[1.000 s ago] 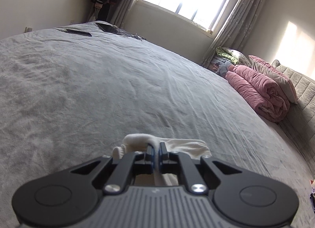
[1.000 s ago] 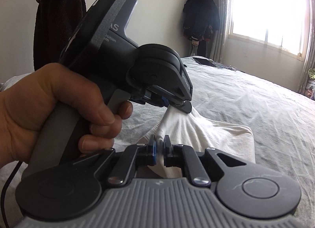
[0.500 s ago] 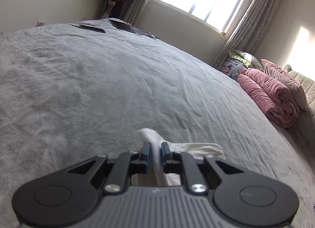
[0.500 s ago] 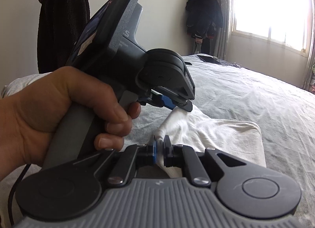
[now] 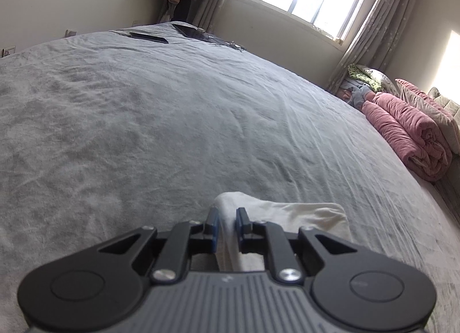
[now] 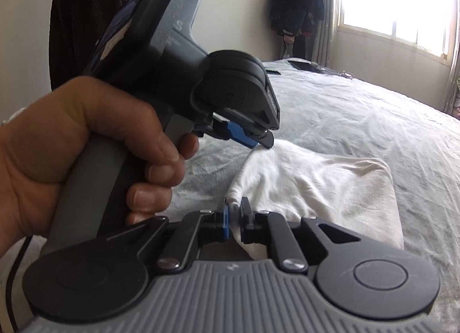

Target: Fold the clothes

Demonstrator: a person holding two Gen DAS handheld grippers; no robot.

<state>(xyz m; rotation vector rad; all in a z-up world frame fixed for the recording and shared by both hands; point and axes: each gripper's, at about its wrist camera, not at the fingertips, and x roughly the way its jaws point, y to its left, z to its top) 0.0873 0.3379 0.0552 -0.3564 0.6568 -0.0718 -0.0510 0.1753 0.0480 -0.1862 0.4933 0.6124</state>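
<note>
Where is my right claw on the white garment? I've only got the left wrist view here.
Observer: The right claw is at the garment's corner nearest its camera. A fold of the white garment sits between its jaws, which are opening.
Operator: How does the rest of it lie?
Observer: It lies as a folded, roughly rectangular pad on the grey bedspread, rising to a peak under the left claw.
Operator: What's behind my left claw?
Observer: A hand wrapped around its grey handle.
</note>
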